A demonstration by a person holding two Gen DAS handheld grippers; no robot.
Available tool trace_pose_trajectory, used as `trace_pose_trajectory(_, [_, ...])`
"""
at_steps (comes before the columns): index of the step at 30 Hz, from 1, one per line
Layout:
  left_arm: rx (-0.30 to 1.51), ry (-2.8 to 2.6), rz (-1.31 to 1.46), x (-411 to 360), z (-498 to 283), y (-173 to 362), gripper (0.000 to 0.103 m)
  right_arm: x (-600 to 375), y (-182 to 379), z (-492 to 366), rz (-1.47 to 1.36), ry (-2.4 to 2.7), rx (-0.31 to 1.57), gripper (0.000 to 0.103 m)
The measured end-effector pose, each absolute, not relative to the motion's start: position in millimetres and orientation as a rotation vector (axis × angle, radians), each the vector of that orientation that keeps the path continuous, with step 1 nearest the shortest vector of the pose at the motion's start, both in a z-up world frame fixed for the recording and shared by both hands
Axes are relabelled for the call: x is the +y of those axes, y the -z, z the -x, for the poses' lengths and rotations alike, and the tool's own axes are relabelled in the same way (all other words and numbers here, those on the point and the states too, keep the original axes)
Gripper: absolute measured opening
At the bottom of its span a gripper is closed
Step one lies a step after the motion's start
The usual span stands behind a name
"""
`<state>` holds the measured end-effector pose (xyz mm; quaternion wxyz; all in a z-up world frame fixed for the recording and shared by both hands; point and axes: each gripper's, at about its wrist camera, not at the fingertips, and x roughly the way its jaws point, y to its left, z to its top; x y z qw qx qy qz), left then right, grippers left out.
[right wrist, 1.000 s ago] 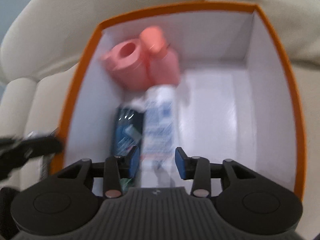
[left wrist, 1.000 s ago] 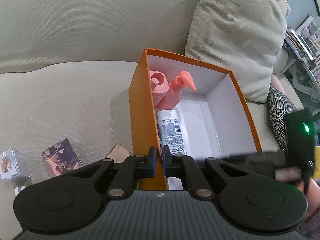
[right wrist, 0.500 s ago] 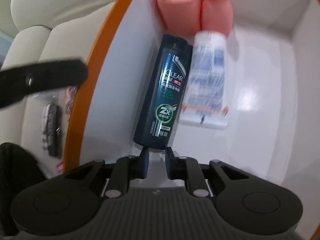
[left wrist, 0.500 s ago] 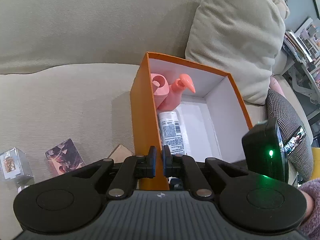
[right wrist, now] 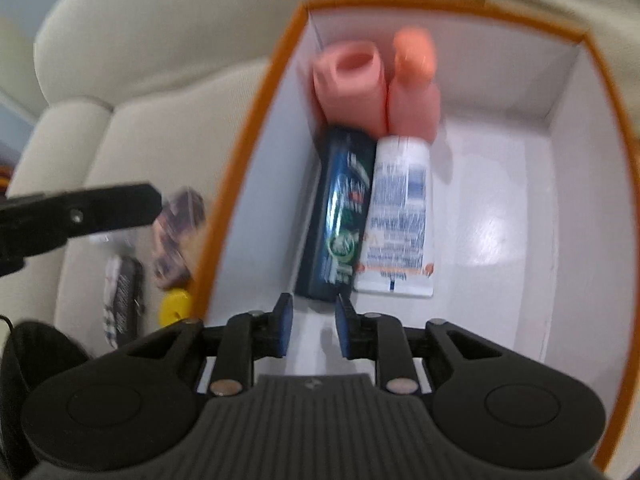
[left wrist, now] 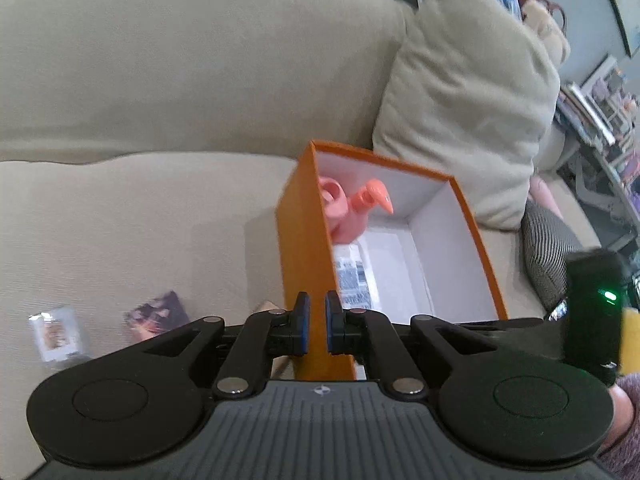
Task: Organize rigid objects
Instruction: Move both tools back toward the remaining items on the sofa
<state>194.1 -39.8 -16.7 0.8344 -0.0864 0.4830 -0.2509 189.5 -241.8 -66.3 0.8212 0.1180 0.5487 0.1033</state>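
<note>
An orange box [left wrist: 304,248] with a white inside stands on the beige sofa; it also shows in the right wrist view [right wrist: 248,136]. Inside lie two pink bottles [right wrist: 348,80], a dark blue shampoo bottle [right wrist: 340,216] and a white tube [right wrist: 400,216]. My left gripper [left wrist: 314,328] is shut on the box's near left wall. My right gripper [right wrist: 310,330] is open and empty, just behind the base of the shampoo bottle, above the box floor.
Small packets [left wrist: 156,314] and a clear case [left wrist: 56,332] lie on the seat left of the box. A yellow item [right wrist: 174,306] and a dark flat item [right wrist: 124,300] lie there too. A beige cushion [left wrist: 468,120] leans behind the box.
My right gripper has let go of the dark shampoo bottle, opened and pulled back a little. The bottle lies beside the white tube. My left gripper has kept its hold on the box wall.
</note>
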Motion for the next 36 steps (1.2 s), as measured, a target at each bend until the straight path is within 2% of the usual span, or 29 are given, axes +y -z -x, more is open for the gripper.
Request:
trace_pose_trajectory(4, [0.975, 0.466, 0.196, -7.2, -186.5, 0.9, 0.008, -227.1, 34.0, -176.0, -0.255, -0.208, 1.016, 0.042])
trace_pose_trajectory(9, [0.952, 0.372, 0.198, 31.2, -173.4, -1.0, 0.015, -201.9, 4.0, -164.5, -0.268, -0.255, 0.906, 0.042])
trace_pose_trajectory(17, [1.051, 0.33, 0.229, 72.1, -165.2, 24.9, 0.016, -131.9, 5.1, -169.3, 0.016, -0.386, 0.954, 0.042])
trace_pose_trajectory(23, [1.122, 0.323, 0.23, 85.2, -166.7, 50.1, 0.025, -97.2, 27.1, -184.0, 0.159, -0.383, 1.025, 0.042])
trace_pose_trajectory(24, [1.13, 0.325, 0.23, 85.1, -168.0, 54.4, 0.026, -93.1, 30.1, -187.1, 0.194, -0.373, 1.032, 0.045])
trace_pose_trajectory(25, [1.133, 0.33, 0.229, 84.5, -169.0, 56.6, 0.028, -90.1, 32.9, -190.8, 0.227, -0.372, 1.041, 0.053])
trace_pose_trajectory(26, [1.135, 0.337, 0.226, 83.7, -169.9, 57.9, 0.03, -87.4, 37.2, -196.5, 0.261, -0.374, 1.055, 0.054])
trace_pose_trajectory(32, [1.16, 0.399, 0.23, 75.2, -179.8, 70.4, 0.035, -81.0, 57.8, -229.3, 0.436, -0.409, 1.157, 0.055])
trace_pose_trajectory(36, [1.183, 0.429, 0.202, 67.6, -181.8, 81.1, 0.039, -75.8, 66.0, -246.1, 0.511, -0.437, 1.22, 0.062])
